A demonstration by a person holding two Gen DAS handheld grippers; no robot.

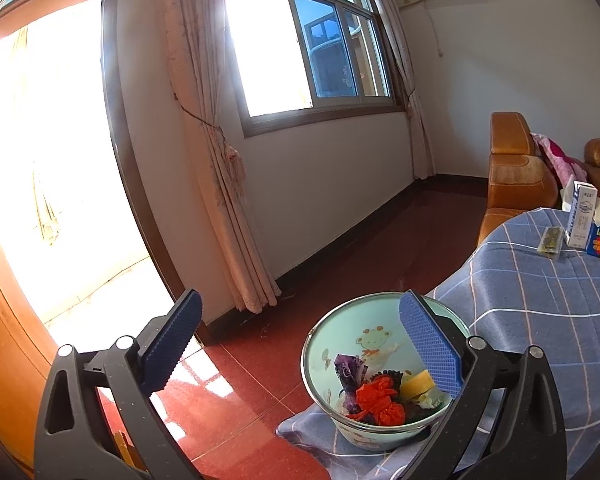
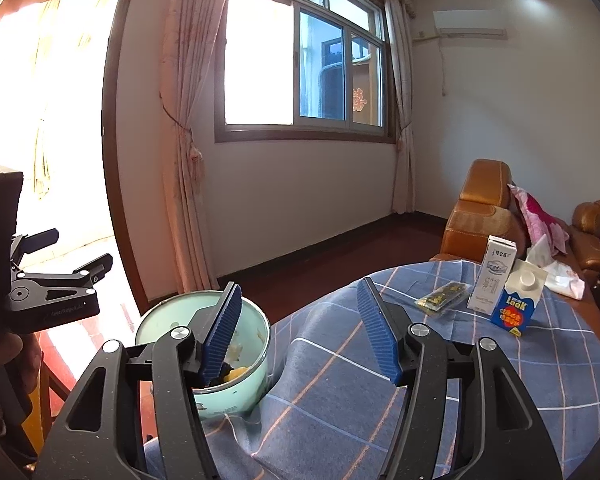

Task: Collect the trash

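1. The left claw (image 1: 300, 344) is spread wide with nothing between its blue pads; its right pad (image 1: 430, 344) overlaps the near rim of the bowl (image 1: 320, 336), though contact cannot be judged.
2. The right claw (image 2: 300, 334) is likewise wide and empty, its left pad (image 2: 222, 332) in front of the bowl (image 2: 160, 320) and its right pad over the cloth.
3. The pale green bowl sits at the left edge of the worktop (image 2: 480, 380), upright, mouth facing up (a cartoon bear printed inside). In it lie crumpled trash: a red wad (image 1: 378, 400), a purple wrapper (image 1: 350, 368) and a yellow piece (image 1: 416, 386).
4. The worktop wears a blue plaid cloth. Toward its far right stand a tall white carton (image 2: 494, 276) and a blue-and-white carton (image 2: 518, 304), both upright and just beside each other; a flat green-gold packet (image 2: 444, 298) lies near them, its long axis running left-to-right and away.
5. Beyond: a red glossy floor (image 1: 240, 380), a window (image 2: 300, 60) with tied curtains, and brown leather sofas (image 2: 480, 208).
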